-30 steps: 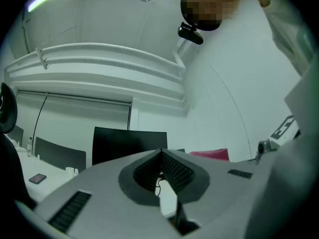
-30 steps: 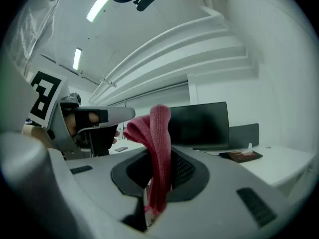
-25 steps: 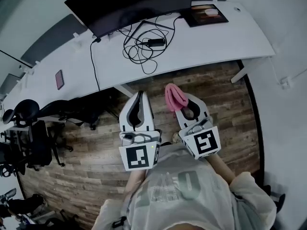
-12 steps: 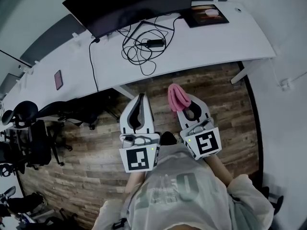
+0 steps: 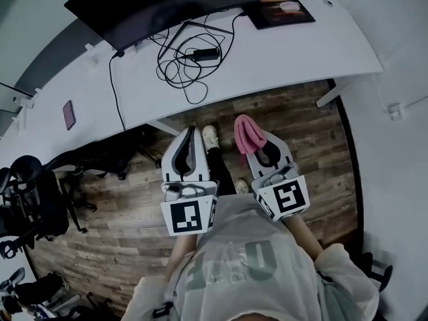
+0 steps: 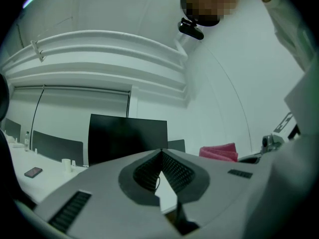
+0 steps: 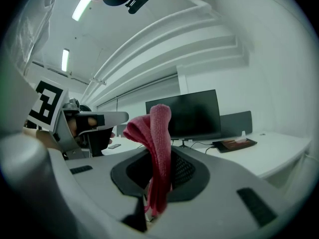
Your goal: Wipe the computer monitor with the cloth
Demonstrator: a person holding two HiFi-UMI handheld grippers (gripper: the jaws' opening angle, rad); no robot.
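The black computer monitor [image 5: 160, 5] stands at the back of the long white desk [image 5: 281, 55]; it also shows ahead in the left gripper view as monitor [image 6: 127, 136] and in the right gripper view as monitor [image 7: 187, 116]. My right gripper [image 5: 251, 139] is shut on a folded pink cloth [image 5: 245, 134], which sticks up between the jaws as cloth [image 7: 154, 153]. My left gripper [image 5: 188, 139] is shut with nothing in it, jaws meeting at a point [image 6: 161, 152]. Both grippers hang over the wooden floor, well short of the desk.
A tangle of black cables [image 5: 180, 55] with a power brick lies on the desk below the monitor. A dark tray [image 5: 279, 11] sits at the desk's right, a phone [image 5: 69, 114] at its left. Black office chairs [image 5: 33, 199] crowd the left. The person's shoe [image 5: 210, 137] is between the grippers.
The desk and monitor have slid up and left in the head view as the person steps forward. A shoe and leg now show between the grippers. Both grippers keep their state.
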